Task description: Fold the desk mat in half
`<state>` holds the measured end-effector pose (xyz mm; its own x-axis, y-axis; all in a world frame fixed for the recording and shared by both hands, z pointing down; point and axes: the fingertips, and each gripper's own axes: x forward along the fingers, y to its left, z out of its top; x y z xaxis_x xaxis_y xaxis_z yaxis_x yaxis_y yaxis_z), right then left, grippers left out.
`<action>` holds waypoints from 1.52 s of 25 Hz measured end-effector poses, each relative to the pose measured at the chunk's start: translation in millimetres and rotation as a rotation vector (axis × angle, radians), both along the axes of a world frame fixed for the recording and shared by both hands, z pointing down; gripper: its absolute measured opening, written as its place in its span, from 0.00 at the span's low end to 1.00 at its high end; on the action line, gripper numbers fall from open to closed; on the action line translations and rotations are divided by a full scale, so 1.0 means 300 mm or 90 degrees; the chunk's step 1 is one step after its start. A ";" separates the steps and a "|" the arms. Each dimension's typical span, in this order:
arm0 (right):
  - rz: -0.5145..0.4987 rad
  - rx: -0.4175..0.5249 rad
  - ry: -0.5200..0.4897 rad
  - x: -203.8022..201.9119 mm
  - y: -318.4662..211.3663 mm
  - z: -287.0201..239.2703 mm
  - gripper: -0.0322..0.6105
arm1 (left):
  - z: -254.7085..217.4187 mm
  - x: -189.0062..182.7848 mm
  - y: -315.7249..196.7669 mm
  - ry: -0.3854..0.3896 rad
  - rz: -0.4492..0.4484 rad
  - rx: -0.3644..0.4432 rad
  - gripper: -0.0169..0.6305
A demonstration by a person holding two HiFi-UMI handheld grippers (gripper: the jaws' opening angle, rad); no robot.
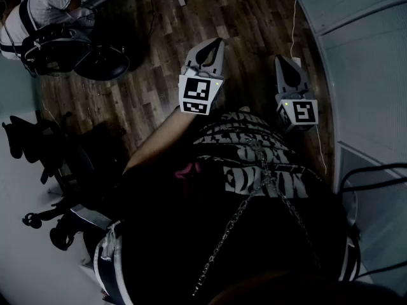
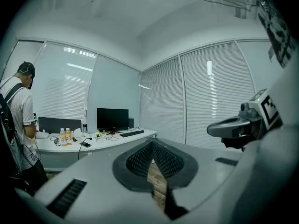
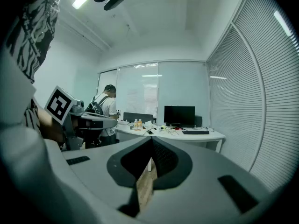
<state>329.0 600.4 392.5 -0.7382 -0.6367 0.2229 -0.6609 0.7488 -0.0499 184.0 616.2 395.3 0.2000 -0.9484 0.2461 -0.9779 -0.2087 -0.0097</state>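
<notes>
No desk mat shows in any view. In the head view my left gripper [image 1: 218, 42] and right gripper [image 1: 278, 60] hang side by side over a dark wooden floor [image 1: 152, 75], in front of a black printed shirt [image 1: 254, 164]. Both are shut with nothing between their jaws. The left gripper view shows its own jaws [image 2: 152, 146] pressed together, with the right gripper [image 2: 212, 129] to the right. In the right gripper view its jaws [image 3: 152, 147] are likewise together, and the left gripper [image 3: 113, 122] is at the left.
A white desk [image 2: 100, 141] across the room carries a black monitor [image 2: 112, 119], a keyboard, bottles and cables. A person [image 2: 18, 120] stands at its left end. Office chairs [image 1: 76, 49] stand at the head view's left. Blinds [image 2: 215, 97] cover the windows. A thin cable [image 1: 294, 18] runs over the floor.
</notes>
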 end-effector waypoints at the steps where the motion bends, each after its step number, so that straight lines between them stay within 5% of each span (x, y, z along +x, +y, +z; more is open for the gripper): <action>1: -0.002 0.003 0.004 -0.012 0.001 -0.002 0.05 | -0.003 -0.015 -0.004 -0.005 0.001 0.005 0.04; 13: 0.060 -0.007 -0.010 -0.110 -0.047 0.044 0.05 | 0.058 -0.203 0.010 0.031 0.008 -0.019 0.04; 19: 0.057 -0.003 0.041 -0.234 0.015 0.069 0.05 | 0.066 -0.255 0.035 -0.001 0.053 0.012 0.04; 23: 0.051 0.001 0.065 -0.263 0.049 0.071 0.05 | 0.080 -0.267 0.022 0.036 0.070 0.007 0.04; 38: 0.050 -0.021 0.050 -0.231 -0.219 0.136 0.05 | 0.126 -0.260 -0.199 0.048 0.047 -0.028 0.04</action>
<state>259.6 534.8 433.3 -0.6652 -0.6837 0.3003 -0.7207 0.6930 -0.0188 105.9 556.6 433.1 0.2878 -0.9192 0.2687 -0.9577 -0.2782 0.0742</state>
